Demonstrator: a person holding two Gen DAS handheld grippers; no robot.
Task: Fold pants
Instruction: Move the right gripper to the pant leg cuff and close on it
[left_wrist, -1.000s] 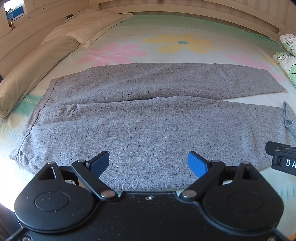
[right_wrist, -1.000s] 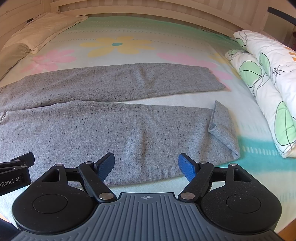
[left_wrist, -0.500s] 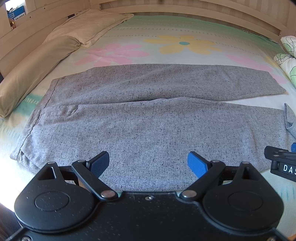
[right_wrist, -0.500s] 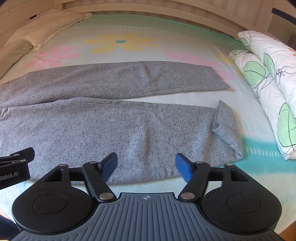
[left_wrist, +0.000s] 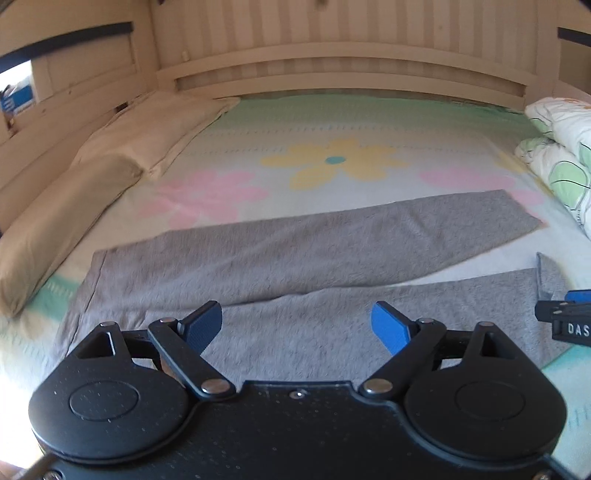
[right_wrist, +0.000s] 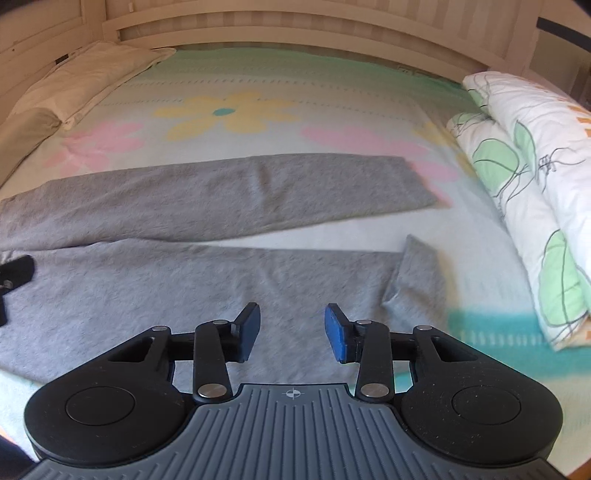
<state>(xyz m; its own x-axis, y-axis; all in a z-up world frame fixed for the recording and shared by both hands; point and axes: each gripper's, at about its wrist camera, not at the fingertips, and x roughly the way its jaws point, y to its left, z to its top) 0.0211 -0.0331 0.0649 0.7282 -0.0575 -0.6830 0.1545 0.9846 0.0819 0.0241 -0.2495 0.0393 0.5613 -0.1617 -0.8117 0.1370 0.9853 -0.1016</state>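
Two soft grey knit pants (right_wrist: 207, 258) legs lie flat and spread on the flowered bed (right_wrist: 229, 110), the near cuff (right_wrist: 413, 280) folded back. Left tool (left_wrist: 295, 325) hangs wide open; right tool (right_wrist: 291, 332) has narrowed since a second ago, gripping nothing, above the near leg.

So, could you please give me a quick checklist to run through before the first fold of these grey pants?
1. Pants spread flat on the bed: ok.
2. Near leg's cuff flat: not ok, it is flipped back.
3. Left hand-held gripper open and empty: ok.
4. Right hand-held gripper open and empty: ok, though narrower.
5. Far leg free of pillows: ok.
6. Either gripper touching the fabric: cannot tell.
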